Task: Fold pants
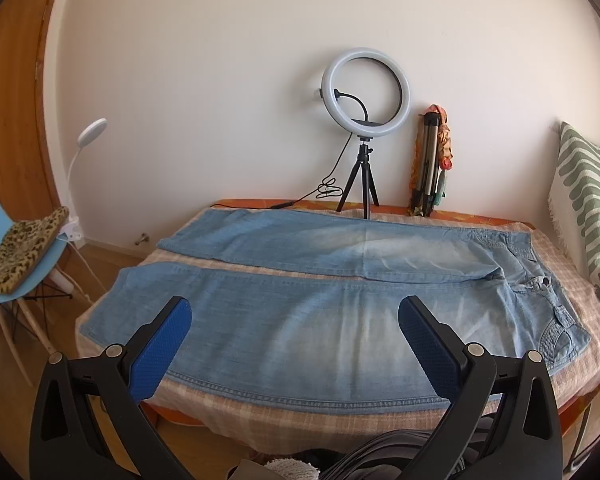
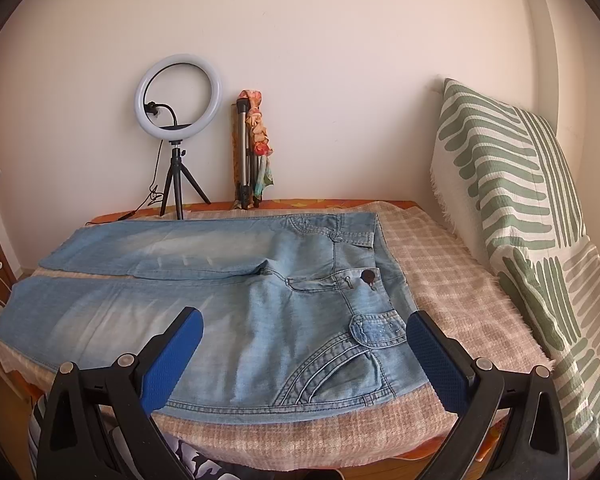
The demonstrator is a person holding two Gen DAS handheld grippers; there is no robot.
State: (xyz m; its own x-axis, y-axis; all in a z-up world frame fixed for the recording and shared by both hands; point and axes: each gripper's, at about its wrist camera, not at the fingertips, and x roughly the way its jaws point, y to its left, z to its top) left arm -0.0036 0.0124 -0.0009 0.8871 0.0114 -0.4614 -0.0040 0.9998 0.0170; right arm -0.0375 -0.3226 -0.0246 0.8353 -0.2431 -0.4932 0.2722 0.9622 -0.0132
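Observation:
Light blue jeans (image 1: 308, 312) lie flat and unfolded on a checked cloth over a table, legs to the left, waist to the right. In the right wrist view the jeans (image 2: 284, 300) show their waistband, button and front pocket. My left gripper (image 1: 294, 308) is open and empty, hovering above the near leg by the table's front edge. My right gripper (image 2: 304, 320) is open and empty, above the near hip and pocket by the front edge.
A ring light on a small tripod (image 1: 365, 128) and a folded tripod with a scarf (image 1: 430, 164) stand at the back by the wall. A green-striped cushion (image 2: 520, 208) leans at the right. A blue chair (image 1: 16, 256) stands at the left.

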